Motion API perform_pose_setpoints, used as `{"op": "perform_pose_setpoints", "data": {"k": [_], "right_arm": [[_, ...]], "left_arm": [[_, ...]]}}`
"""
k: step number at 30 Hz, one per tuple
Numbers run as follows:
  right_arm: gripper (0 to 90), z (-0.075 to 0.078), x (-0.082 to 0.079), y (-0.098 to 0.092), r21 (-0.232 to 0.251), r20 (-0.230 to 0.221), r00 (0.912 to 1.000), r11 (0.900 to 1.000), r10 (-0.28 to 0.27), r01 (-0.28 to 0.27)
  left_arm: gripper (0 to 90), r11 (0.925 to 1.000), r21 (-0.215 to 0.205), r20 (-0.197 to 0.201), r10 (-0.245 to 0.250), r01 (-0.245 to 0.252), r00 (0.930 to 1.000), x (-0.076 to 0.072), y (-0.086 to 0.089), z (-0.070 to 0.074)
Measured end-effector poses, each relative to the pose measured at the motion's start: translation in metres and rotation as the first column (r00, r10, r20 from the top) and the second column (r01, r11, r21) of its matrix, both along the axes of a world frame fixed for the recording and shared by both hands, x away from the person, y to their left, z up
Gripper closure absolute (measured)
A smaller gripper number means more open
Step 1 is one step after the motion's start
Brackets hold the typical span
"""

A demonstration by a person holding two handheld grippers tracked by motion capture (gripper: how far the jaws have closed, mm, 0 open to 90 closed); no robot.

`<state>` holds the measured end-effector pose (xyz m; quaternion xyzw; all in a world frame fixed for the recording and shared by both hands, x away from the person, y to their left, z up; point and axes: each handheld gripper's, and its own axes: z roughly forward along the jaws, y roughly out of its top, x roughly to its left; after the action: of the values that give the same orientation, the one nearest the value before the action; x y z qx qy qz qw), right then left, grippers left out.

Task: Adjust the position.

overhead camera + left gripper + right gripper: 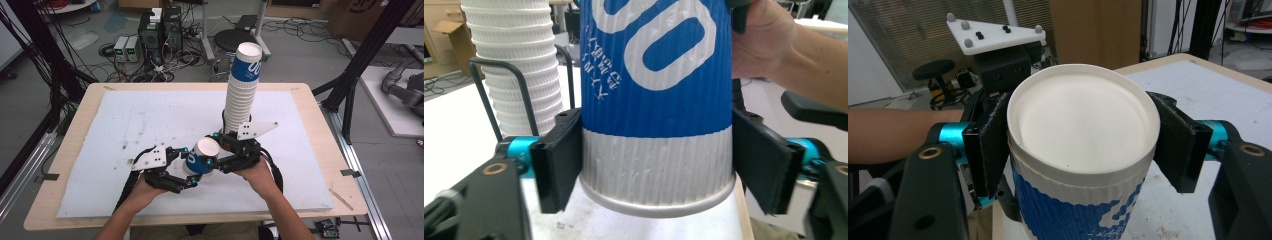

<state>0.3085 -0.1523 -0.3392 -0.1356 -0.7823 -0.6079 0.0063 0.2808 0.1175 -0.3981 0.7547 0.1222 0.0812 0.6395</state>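
Between both grippers, front-centre of the white mat [125,120]: one blue-and-white paper cup [201,156], inverted, base up.
Left gripper [656,170] jaws clamped on the cup's white band near the rim; right gripper [1078,137] jaws clamped at the base end. Tall cup stack [241,90] stands just behind, near the right hand [257,172]. Risks: double squeeze could crush the ribbed wall; if one side lets go late the cup likely twists or slips; lifting the right hand carelessly could clip and topple the stack.
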Motion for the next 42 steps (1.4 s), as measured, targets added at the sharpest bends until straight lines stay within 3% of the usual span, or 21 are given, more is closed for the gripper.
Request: {"op": "perform_pose_setpoints", "data": {"k": [4,7,15,19,20,21,24,25,26,29,31,32,33,34,36,37,42], "right_arm": [[29.1,-0.003,0.001,0.0,-0.002,-0.014,0.9999,1.0,0.006,-0.006],[19.8,-0.003,0.002,0.001,-0.014,-0.028,0.9995,1.0,-0.01,0.01],[17.7,0.011,-0.001,-0.013,-0.104,0.053,0.9985,0.994,-0.015,0.021],[14.4,0.017,0.001,-0.02,-0.154,0.082,0.9966,0.988,0.002,0.01],[14.5,0.02,0.002,-0.021,-0.198,0.103,0.9945,0.98,0.018,0.003],[14.5,0.02,0.002,-0.021,-0.198,0.103,0.9945,0.98,0.018,0.003],[14.5,0.026,0.004,-0.018,-0.267,0.142,0.9883,0.964,0.055,-0.015],[14.5,0.029,0.004,-0.014,-0.309,0.152,0.9863,0.951,0.066,-0.016],[14.5,0.029,0.004,-0.014,-0.309,0.152,0.9863,0.951,0.066,-0.016],[14.5,0.032,0.006,-0.008,-0.37,0.171,0.981,0.929,0.091,-0.022],[14.5,0.033,0.007,-0.003,-0.404,0.171,0.9791,0.914,0.11,-0.032],[14.5,0.034,0.007,0.001,-0.428,0.167,0.9772,0.903,0.132,-0.049],[14.5,0.034,0.007,0.001,-0.428,0.167,0.9772,0.903,0.132,-0.049],[14.5,0.034,0.007,0.005,-0.46,0.167,0.9742,0.886,0.152,-0.059],[14.5,0.034,0.008,0.008,-0.492,0.173,0.9714,0.869,0.162,-0.057],[14.5,0.034,0.008,0.008,-0.492,0.173,0.9714,0.869,0.162,-0.057],[14.6,0.032,0.011,0.014,-0.547,0.155,0.9696,0.834,0.189,-0.075]], "left_arm": [[31.3,0.9997,0.018,-0.007,-0.017,0.017,0.9998,0.001,0.002,0.001],[32.4,0.9986,0.042,-0.006,-0.034,0.034,0.9994,0.001,0.002,0.004],[32.9,0.9944,0.103,-0.011,-0.024,0.025,0.9997,0.003,0.01,0.012],[33.0,0.9869,0.16,0.0,-0.023,0.023,0.9997,0.005,0.01,0.016],[32.9,0.9843,0.175,0.004,-0.028,0.026,0.9996,0.006,0.009,0.018],[32.9,0.982,0.187,0.008,-0.027,0.025,0.9996,0.006,0.008,0.019],[32.9,0.9711,0.236,0.018,-0.039,0.033,0.9991,0.009,0.005,0.023],[32.9,0.9672,0.251,0.021,-0.045,0.038,0.9988,0.01,0.003,0.024],[32.9,0.9624,0.268,0.022,-0.052,0.045,0.9984,0.01,0.002,0.026],[32.9,0.9513,0.303,0.02,-0.063,0.054,0.9978,0.012,0.0,0.028],[32.9,0.9473,0.315,0.019,-0.07,0.06,0.9974,0.013,-0.001,0.029],[32.8,0.9458,0.319,0.015,-0.069,0.06,0.9975,0.013,-0.002,0.029],[32.8,0.9442,0.324,0.013,-0.07,0.062,0.9975,0.013,-0.003,0.029],[32.9,0.9415,0.33,0.01,-0.075,0.068,0.9971,0.013,-0.003,0.029],[32.8,0.9353,0.345,0.009,-0.085,0.077,0.9963,0.014,-0.005,0.03],[32.8,0.9323,0.352,0.009,-0.091,0.082,0.9958,0.014,-0.006,0.03],[32.8,0.915,0.391,0.01,-0.111,0.098,0.9938,0.015,-0.01,0.033]]}}
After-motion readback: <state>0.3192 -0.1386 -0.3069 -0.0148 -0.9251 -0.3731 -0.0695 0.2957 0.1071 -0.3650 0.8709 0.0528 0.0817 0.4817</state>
